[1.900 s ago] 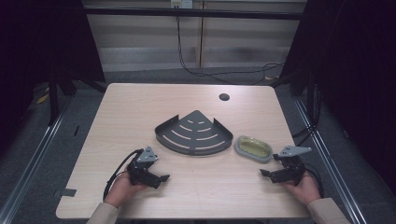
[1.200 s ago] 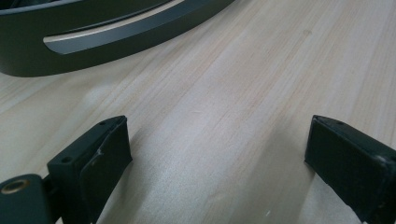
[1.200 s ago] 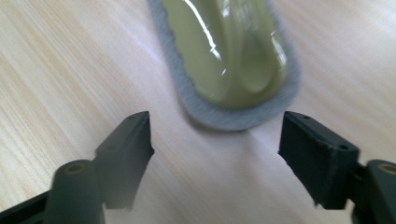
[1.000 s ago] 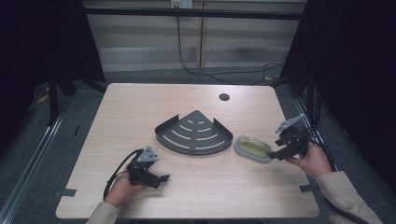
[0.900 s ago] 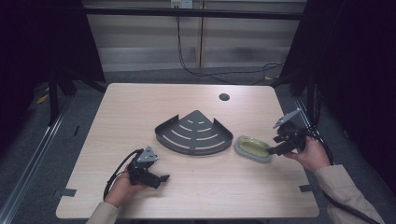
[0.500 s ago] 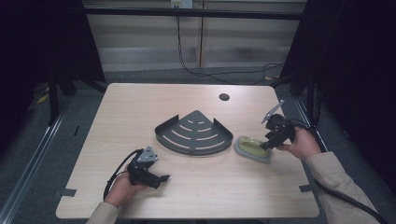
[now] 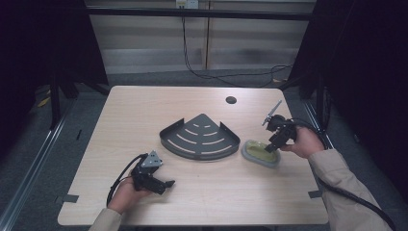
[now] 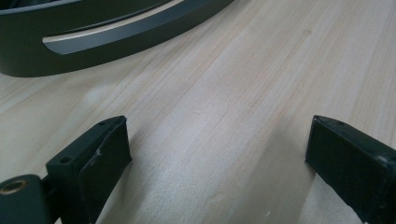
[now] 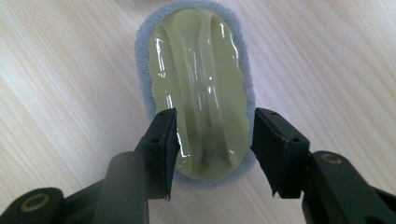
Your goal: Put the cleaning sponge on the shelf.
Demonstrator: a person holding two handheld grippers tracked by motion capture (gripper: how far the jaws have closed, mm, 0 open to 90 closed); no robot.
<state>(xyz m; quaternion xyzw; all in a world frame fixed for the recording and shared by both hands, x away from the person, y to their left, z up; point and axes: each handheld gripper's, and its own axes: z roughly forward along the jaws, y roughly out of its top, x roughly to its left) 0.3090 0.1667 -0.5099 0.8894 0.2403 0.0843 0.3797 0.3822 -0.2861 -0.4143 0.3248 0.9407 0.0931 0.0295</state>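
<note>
Fingers [image 9: 161,149] of the right gripper [image 9: 212,154] are being held apart on either side of the near end of an oval sponge [image 9: 198,88], whose glossy yellow-green top is lying between them on the worktop [image 7: 144,110]. The left gripper [image 8: 215,168] is being rested with fingers spread wide over bare wood, a dark corner shelf [image 8: 93,32] lying beyond them.

Rack [image 7: 201,137] mid-table [image 7: 120,120] — sponge [image 7: 260,153] just to its right.
</note>
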